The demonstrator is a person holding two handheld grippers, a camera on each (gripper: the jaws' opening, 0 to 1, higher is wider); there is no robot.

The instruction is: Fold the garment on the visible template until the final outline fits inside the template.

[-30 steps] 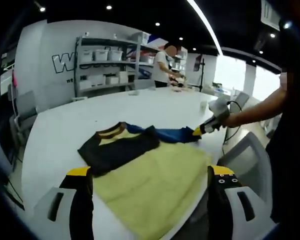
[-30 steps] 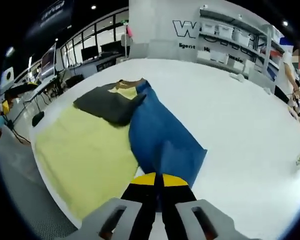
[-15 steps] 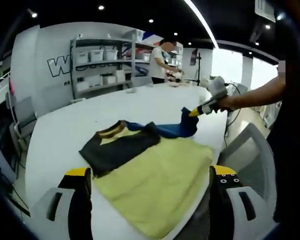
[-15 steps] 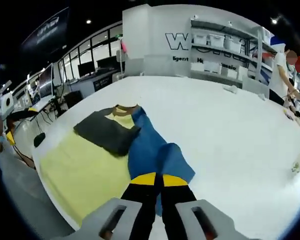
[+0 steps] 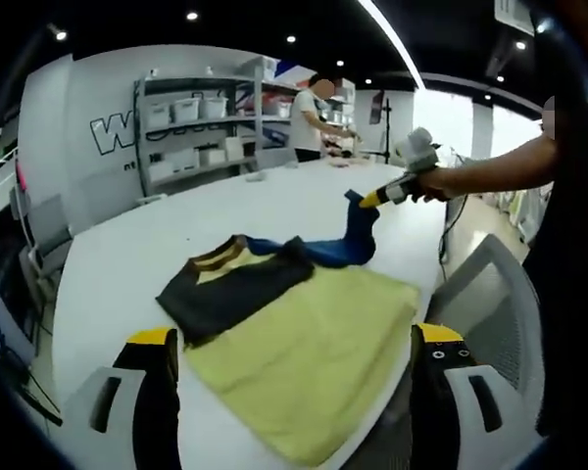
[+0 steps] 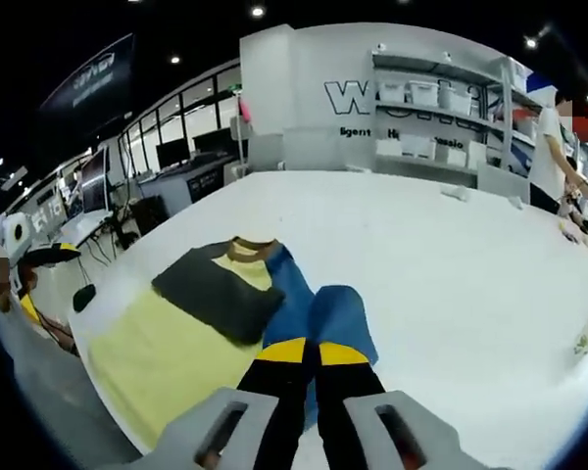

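A yellow garment (image 5: pixel 309 352) with a tan collar lies on the white table (image 5: pixel 127 264). Its dark sleeve (image 5: pixel 230 292) is folded across the chest. The blue sleeve (image 5: pixel 348 240) is lifted off the table, pinched at its end by my right gripper (image 5: pixel 369 200), which is shut on it. In the right gripper view the blue sleeve (image 6: pixel 323 318) bunches up just in front of the right gripper (image 6: pixel 304 354), with the yellow body (image 6: pixel 167 357) to its left. My left gripper (image 5: pixel 294 338) hangs open over the near hem, its jaws wide apart and holding nothing.
A grey chair (image 5: pixel 495 313) stands by the table's right edge. Shelves with white bins (image 5: pixel 201 127) line the back wall, and a person (image 5: pixel 314 117) stands by them. A small pale object (image 6: pixel 586 343) lies at the table's far right. Desks with monitors (image 6: pixel 167 157) stand beyond.
My right gripper has lifted the blue sleeve off the table and carried it up and toward the garment's body, so the sleeve now bunches. The left gripper has stayed in place.
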